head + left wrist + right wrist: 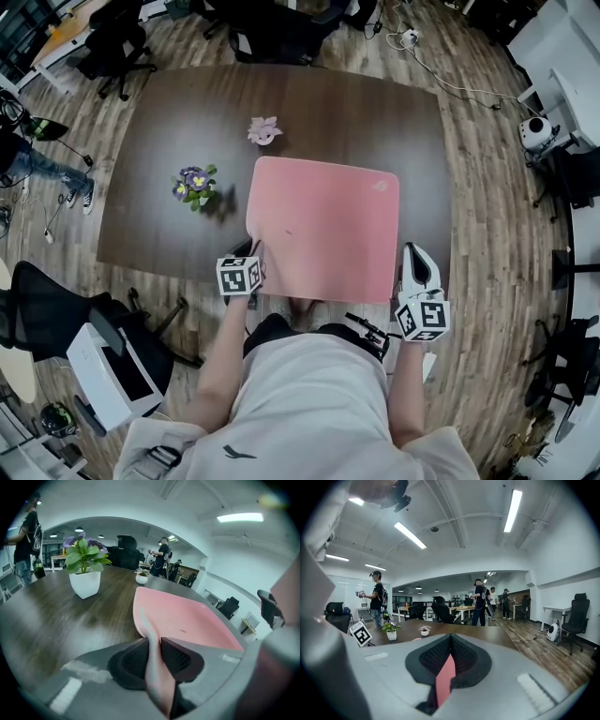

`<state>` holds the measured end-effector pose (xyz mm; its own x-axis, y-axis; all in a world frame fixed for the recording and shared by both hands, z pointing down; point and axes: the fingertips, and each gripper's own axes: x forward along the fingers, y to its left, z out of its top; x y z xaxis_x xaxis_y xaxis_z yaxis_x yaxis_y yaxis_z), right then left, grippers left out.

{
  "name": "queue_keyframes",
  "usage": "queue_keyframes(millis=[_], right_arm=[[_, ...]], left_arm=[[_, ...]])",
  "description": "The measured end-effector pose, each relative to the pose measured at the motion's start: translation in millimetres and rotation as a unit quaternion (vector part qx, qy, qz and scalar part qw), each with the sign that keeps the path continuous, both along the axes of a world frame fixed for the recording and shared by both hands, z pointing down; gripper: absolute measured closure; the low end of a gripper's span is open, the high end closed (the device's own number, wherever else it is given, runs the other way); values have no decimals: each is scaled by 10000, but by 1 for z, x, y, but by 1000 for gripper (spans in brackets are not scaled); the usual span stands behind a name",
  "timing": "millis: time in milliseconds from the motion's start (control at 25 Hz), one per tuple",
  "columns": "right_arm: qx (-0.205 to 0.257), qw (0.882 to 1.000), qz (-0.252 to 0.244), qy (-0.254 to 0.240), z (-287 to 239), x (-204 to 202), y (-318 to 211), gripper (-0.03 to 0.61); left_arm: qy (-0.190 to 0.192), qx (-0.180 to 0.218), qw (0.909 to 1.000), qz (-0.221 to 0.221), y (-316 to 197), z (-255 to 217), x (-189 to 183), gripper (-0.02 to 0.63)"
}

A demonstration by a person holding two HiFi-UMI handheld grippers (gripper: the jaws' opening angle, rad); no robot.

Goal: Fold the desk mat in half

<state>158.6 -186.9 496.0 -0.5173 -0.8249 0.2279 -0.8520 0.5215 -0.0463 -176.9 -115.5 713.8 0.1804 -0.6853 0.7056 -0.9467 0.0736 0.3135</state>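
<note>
The pink desk mat [323, 225] lies flat on the dark wooden table [375, 117], at the near edge in front of the person. The left gripper [251, 255] has its jaws closed on the mat's near left corner, and that corner curls up off the table. The right gripper [413, 255] has its jaws clamped on the near right corner. A potted plant [194, 185] and a small pink flower [264, 130] stand on the table beyond the mat's left side, apart from it.

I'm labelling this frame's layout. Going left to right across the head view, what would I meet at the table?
Purple-flowered plant → pink-flowered plant → right gripper. Left out for overlap: desk mat, left gripper.
</note>
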Motion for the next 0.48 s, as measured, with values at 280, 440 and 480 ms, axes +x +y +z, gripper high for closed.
queue_keyframes(millis=[280,440,480], right_arm=[[5,10000,18,-16,0,1,4,578],[14,10000,31,-31,0,2,6,578],[14,10000,40,-34,0,2,7,578]], left_arm=[[498,430,9978,-62,-6,-30,11,532],[983,886,9912,50,-18,-67,35,537],[1083,998,9890,131,-22,-77,44,537]])
